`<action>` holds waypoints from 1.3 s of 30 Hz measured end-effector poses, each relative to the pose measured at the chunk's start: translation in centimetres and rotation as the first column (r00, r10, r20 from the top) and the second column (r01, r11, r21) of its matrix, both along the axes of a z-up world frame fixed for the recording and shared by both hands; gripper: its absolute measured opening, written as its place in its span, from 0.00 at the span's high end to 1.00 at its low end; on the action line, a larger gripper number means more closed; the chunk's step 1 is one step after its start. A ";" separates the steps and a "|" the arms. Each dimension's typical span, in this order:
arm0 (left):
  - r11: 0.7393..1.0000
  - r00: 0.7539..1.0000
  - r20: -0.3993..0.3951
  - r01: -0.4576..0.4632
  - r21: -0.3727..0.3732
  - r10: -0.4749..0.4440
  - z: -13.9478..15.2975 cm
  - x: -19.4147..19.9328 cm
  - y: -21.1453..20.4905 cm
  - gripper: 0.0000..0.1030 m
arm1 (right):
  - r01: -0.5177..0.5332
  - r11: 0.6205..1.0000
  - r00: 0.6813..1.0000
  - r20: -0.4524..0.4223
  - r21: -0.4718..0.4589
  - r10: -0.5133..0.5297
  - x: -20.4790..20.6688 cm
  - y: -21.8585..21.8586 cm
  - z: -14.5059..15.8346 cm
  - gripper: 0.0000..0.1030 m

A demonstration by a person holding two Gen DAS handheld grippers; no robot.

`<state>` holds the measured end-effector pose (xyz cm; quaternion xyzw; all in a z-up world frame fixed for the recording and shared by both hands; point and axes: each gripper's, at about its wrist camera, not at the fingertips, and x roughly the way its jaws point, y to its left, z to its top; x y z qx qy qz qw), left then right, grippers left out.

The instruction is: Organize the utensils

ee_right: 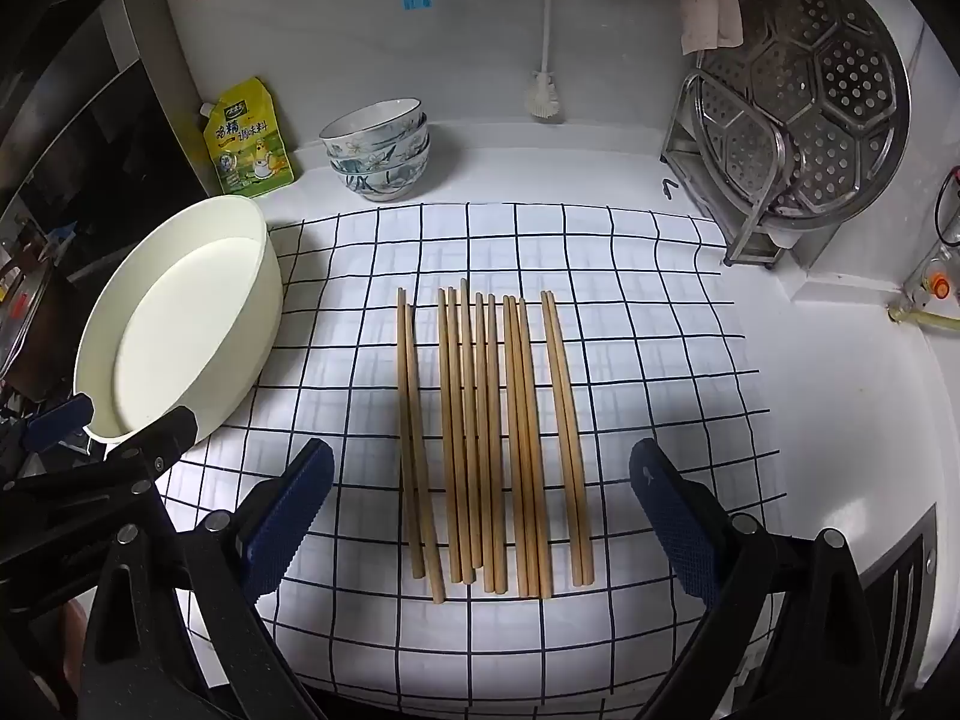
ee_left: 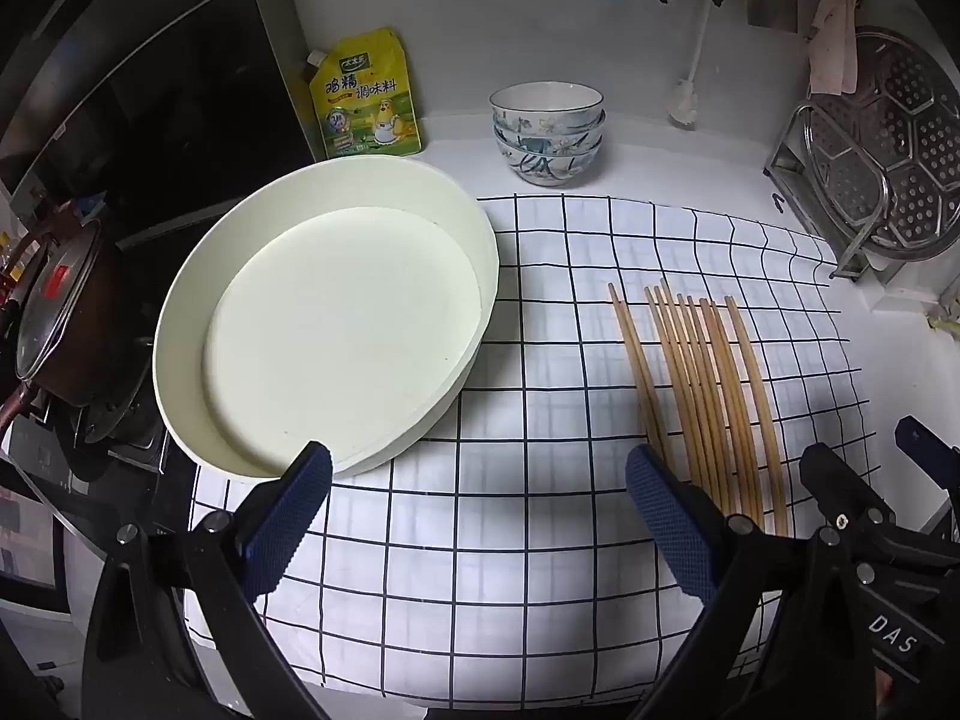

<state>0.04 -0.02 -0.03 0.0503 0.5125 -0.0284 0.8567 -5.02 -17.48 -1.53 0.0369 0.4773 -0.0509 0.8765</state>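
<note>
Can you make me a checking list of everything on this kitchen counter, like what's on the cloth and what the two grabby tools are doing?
Surface: white counter with a checked cloth spread flat on it.
Job's things: wooden chopsticks lying side by side on the cloth; empty white tub at the cloth's left edge.
Clutter: stack of patterned bowls, yellow seasoning pouch, white brush against the wall.
Tools: left tool open and holding nothing, near the tub; right tool open and holding nothing, in front of the chopsticks.
Cables: nothing seen.
Surroundings: metal rack with a steamer tray on the right; lidded pot on the stove at left.
</note>
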 end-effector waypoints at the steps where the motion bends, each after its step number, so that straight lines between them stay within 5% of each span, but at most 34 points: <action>1: 1.000 1.000 0.003 0.000 -0.004 0.000 0.0 0.0 0.0 0.06 | 0.000 1.000 1.000 0.000 0.000 0.000 0.0 0.1 0.0 0.08; 39: 1.000 1.000 0.011 -0.014 -0.014 0.014 0.1 0.2 0.6 0.06 | -0.004 0.999 1.000 -0.004 -0.032 0.004 0.4 0.6 -0.1 0.08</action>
